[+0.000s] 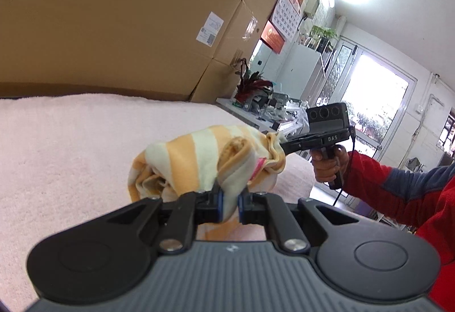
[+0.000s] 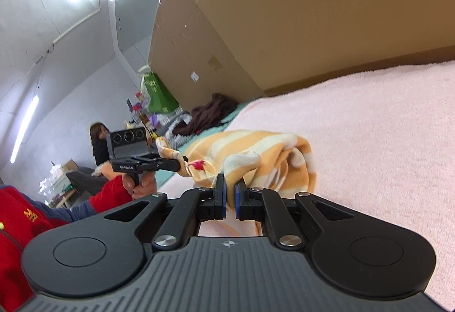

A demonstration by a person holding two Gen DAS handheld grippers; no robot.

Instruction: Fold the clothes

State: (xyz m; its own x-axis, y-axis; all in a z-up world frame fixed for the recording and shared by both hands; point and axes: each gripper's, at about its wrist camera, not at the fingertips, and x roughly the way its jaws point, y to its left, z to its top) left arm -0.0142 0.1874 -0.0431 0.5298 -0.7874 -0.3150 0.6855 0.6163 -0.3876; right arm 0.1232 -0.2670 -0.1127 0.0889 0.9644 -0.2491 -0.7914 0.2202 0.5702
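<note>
An orange and cream striped garment (image 1: 193, 158) hangs bunched just above the pink towel-covered surface (image 1: 71, 141), stretched between both grippers. In the left wrist view my left gripper (image 1: 230, 202) is shut on a fold of its near edge. My right gripper (image 1: 280, 145) pinches the far corner, held by a hand (image 1: 330, 164) in a red sleeve. From the right wrist view the garment (image 2: 256, 147) runs into my right gripper (image 2: 230, 198), with cloth showing between the blue pads. My left gripper (image 2: 182, 162) clamps the opposite end near a pink tag.
Large cardboard boxes (image 1: 113, 13) (image 2: 284, 13) wall off the far side of the pink surface (image 2: 369, 127). A dark heap of clothes (image 2: 210, 113) and a green bag (image 2: 156, 93) lie past its end. A seated person (image 2: 99, 141) is in the background. A cluttered side table (image 1: 256, 110) stands by glass doors.
</note>
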